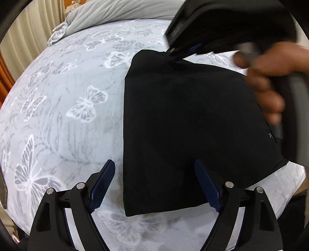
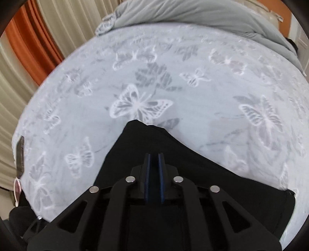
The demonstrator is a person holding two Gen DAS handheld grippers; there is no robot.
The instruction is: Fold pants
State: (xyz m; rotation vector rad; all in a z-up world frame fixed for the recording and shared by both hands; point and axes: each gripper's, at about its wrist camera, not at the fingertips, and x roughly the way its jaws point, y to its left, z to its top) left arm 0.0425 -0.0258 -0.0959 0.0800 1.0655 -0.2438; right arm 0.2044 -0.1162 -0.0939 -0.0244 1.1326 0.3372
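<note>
Black pants (image 1: 183,119) lie folded into a compact shape on a pale butterfly-print bedsheet (image 1: 67,108). My left gripper (image 1: 154,162) is open wide at the pants' near left edge, one finger over the sheet and the other finger over the black fabric. My right gripper (image 1: 173,58), held by a hand (image 1: 268,77), is at the far top edge of the pants. In the right wrist view the right gripper (image 2: 154,155) points down over the pants (image 2: 222,193) with its blue pads a narrow slit apart. Whether fabric sits in that slit is hidden.
A grey pillow or blanket (image 2: 193,13) lies along the far side of the bed. Cream and orange curtains (image 2: 38,38) hang beyond the left edge. A dark flat phone-like object (image 2: 19,154) rests on the left edge of the bedsheet (image 2: 212,86).
</note>
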